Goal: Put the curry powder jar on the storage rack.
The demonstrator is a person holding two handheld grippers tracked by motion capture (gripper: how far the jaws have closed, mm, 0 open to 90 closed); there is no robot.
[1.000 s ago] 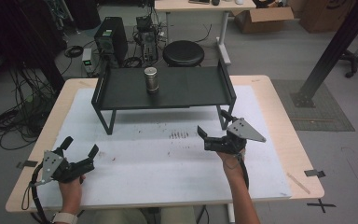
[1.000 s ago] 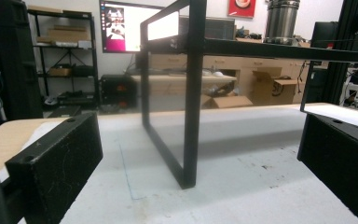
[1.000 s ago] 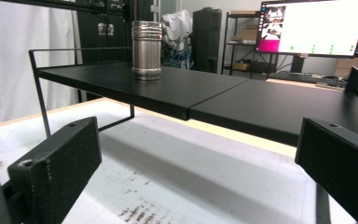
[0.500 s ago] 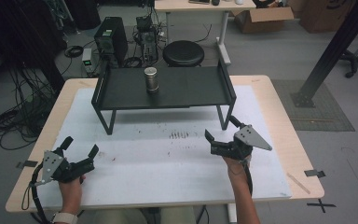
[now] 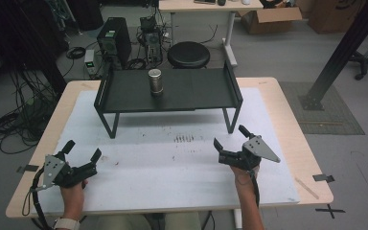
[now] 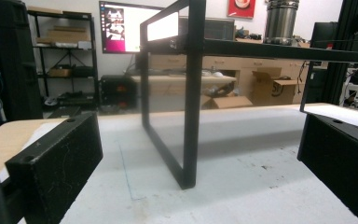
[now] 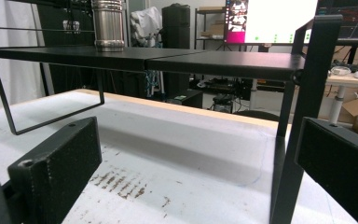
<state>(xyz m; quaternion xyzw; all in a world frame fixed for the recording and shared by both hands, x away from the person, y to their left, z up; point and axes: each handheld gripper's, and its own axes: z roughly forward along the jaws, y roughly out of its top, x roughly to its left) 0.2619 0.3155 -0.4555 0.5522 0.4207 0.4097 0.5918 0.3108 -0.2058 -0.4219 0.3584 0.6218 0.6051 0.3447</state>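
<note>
Steel cup [image 5: 155, 81]: a shiny metal cylinder, upright on the black shelf, upper centre of the high view; top right of the left gripper view [image 6: 280, 19], top left of the right gripper view [image 7: 108, 24].
Black shelf [image 5: 196, 91]: a low metal rack on thin legs, standing on the white mat across the middle of the high view; the cup stands left of its middle.
Right gripper [image 5: 230, 142]: lower right of the high view, just in front of the shelf's right leg, well apart from the cup; fingers spread wide, holding nothing.
Left gripper [image 5: 82, 154]: lower left of the high view, near the worktop's front edge; fingers spread wide, holding nothing.
White mat [image 5: 172, 163]: covers most of the worktop, with a dark smudge at its centre.
Worktop [image 5: 287, 124]: pale wood, bare along its edges.
Black stool [image 5: 189, 53]: on the floor behind the shelf, top centre of the high view.
</note>
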